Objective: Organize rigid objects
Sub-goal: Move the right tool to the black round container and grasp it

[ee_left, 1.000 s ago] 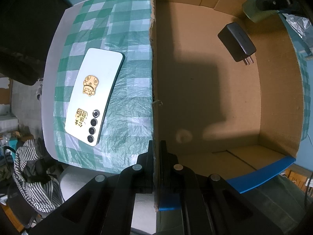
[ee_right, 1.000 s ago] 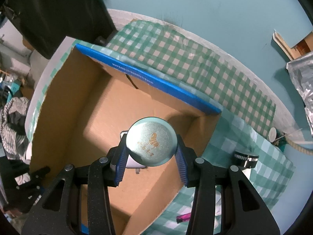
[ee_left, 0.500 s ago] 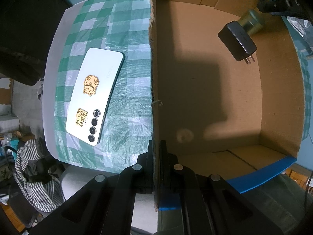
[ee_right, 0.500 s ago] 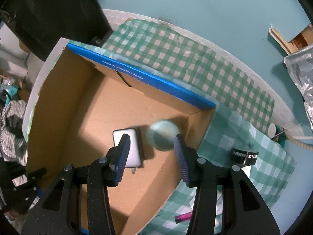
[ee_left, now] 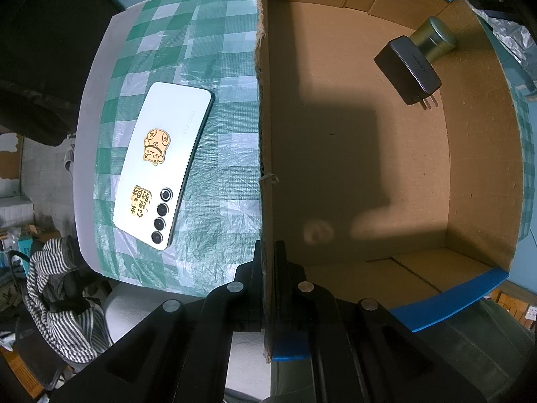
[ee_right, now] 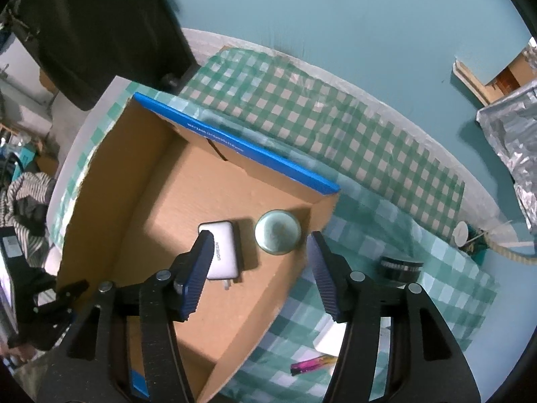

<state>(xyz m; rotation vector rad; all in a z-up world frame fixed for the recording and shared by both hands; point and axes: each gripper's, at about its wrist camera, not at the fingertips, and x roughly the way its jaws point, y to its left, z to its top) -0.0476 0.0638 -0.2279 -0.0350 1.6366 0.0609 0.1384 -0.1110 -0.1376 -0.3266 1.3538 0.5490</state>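
An open cardboard box (ee_left: pixel 483 154) (ee_right: pixel 100 181) with blue-edged flaps stands on the green checked tablecloth. On its floor a round green-grey tin (ee_right: pixel 277 236) (ee_left: pixel 433 38) sits upright in a corner, beside a grey plug charger (ee_right: pixel 222 250) (ee_left: pixel 407 69). My right gripper (ee_right: pixel 260 241) hangs above the tin with its jaws opening and nothing between the blue pads. My left gripper (ee_left: pixel 267 262) is shut on the box's side wall (ee_left: pixel 263 107). A white phone (ee_left: pixel 164 164) with gold stickers lies face down on the cloth outside that wall.
On the cloth to the right of the box lie a black round lens-like piece (ee_right: pixel 401 267), a pink lighter (ee_right: pixel 313 364) and a white card (ee_right: pixel 330 337). Crumpled foil (ee_right: pixel 513 141) sits at the far right. A striped cloth (ee_left: pixel 57 295) hangs off the table's edge.
My right gripper let go of the tin, which dropped onto the box floor beside the charger. Its jaws widened and it rose a little. The left gripper has kept its hold on the wall.
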